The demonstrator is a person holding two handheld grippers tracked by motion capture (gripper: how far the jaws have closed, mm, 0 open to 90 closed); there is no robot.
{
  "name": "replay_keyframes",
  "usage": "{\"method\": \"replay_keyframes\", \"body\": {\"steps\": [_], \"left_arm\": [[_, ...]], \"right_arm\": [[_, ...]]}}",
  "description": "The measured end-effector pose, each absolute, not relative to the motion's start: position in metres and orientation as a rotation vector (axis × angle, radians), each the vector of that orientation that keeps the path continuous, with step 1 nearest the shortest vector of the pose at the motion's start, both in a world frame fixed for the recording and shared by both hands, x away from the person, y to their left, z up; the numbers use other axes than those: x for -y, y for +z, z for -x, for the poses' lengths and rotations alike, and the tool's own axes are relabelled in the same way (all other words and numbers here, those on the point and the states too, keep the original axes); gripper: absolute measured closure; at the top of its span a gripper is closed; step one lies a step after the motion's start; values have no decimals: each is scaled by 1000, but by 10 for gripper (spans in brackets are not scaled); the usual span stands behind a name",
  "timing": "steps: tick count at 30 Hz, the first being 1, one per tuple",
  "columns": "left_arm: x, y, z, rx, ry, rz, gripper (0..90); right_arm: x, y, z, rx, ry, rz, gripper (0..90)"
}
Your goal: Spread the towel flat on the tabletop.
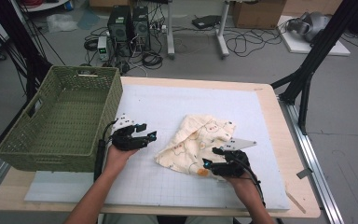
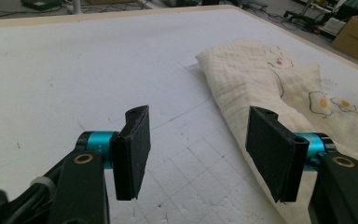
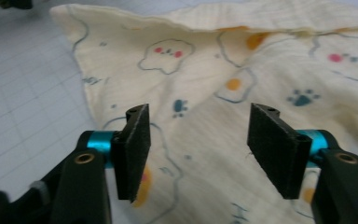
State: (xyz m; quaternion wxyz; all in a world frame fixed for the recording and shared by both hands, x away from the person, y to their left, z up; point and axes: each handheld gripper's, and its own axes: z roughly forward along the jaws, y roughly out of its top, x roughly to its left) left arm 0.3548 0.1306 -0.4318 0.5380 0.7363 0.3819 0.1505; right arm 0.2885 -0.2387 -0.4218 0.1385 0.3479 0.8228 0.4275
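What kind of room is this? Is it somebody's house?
Probably not a house; it looks like a lab or workshop. Computer towers and tangled cables sit on the bare floor, cardboard boxes stand behind, and black metal frames surround the table.

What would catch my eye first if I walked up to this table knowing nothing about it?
Probably the cream cloth printed with little cartoon animals and paw marks, lying crumpled on the white mat near the table's middle. Next, the big green woven basket at the table's left edge. Then the two black hand-held tools: the left gripper beside the cloth and the right gripper over its near edge, both with jaws apart.
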Motion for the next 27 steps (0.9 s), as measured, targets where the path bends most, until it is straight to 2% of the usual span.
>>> {"method": "replay_keyframes", "body": {"steps": [3, 15, 27], "left_arm": [[-129, -431, -356, -910, 364, -1754, 402], [-116, -412, -371, -929, 373, -1710, 408], [-43, -397, -408, -808, 314, -1830, 423]], "right_arm": [[248, -422, -291, -2337, 1223, -1036, 312], [279, -421, -296, -2207, 1224, -1143, 302], [281, -422, -296, -2188, 1216, -1143, 304]]}}
